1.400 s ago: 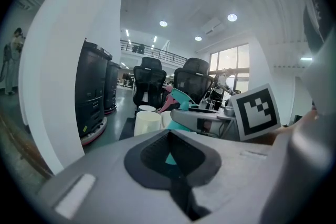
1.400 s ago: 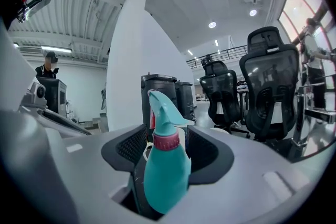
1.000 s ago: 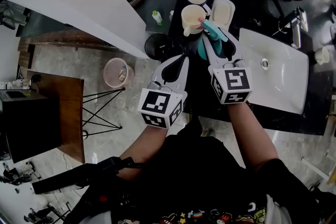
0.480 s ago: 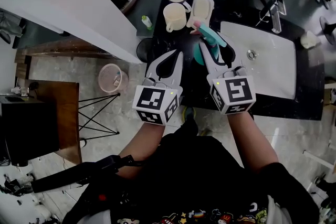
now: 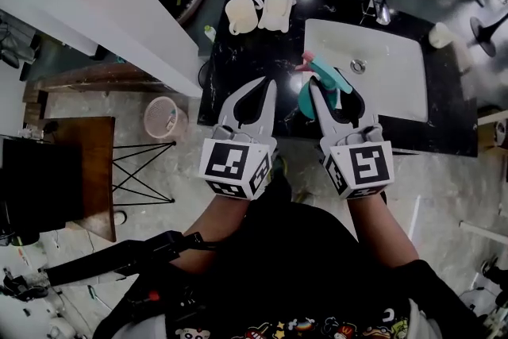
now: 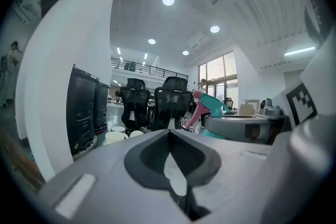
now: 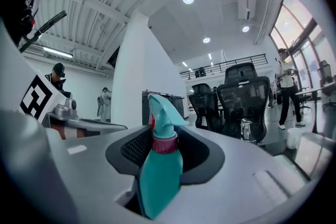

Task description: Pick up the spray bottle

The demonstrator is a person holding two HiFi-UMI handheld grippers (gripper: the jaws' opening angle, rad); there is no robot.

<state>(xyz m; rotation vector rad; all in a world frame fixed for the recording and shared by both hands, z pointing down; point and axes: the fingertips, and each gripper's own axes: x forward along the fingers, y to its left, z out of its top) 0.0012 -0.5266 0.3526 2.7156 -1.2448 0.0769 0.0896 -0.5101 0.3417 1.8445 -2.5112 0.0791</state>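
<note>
A teal spray bottle [image 5: 309, 97] with a pink trigger hangs upright in the air over the near edge of the black counter [image 5: 254, 63]. My right gripper [image 5: 332, 87] is shut on its body, just below the collar. In the right gripper view the spray bottle [image 7: 160, 165] fills the gap between the jaws of my right gripper [image 7: 165, 136], nozzle on top. My left gripper [image 5: 264, 85] is held level beside it on the left, jaws shut with nothing between them. In the left gripper view, past my left gripper [image 6: 169, 134], the spray bottle [image 6: 210, 107] shows at the right.
Three cream mugs [image 5: 240, 14] stand at the counter's far left corner. A white sink basin [image 5: 389, 83] with a faucet [image 5: 379, 4] fills its right half. A small bottle [image 5: 209, 33] sits off the left edge; a pink bin [image 5: 161, 117] is on the floor.
Both grippers have drawn back from the mugs toward the person and risen. The spray bottle came along in the right gripper's grip. The left gripper's jaws stayed shut.
</note>
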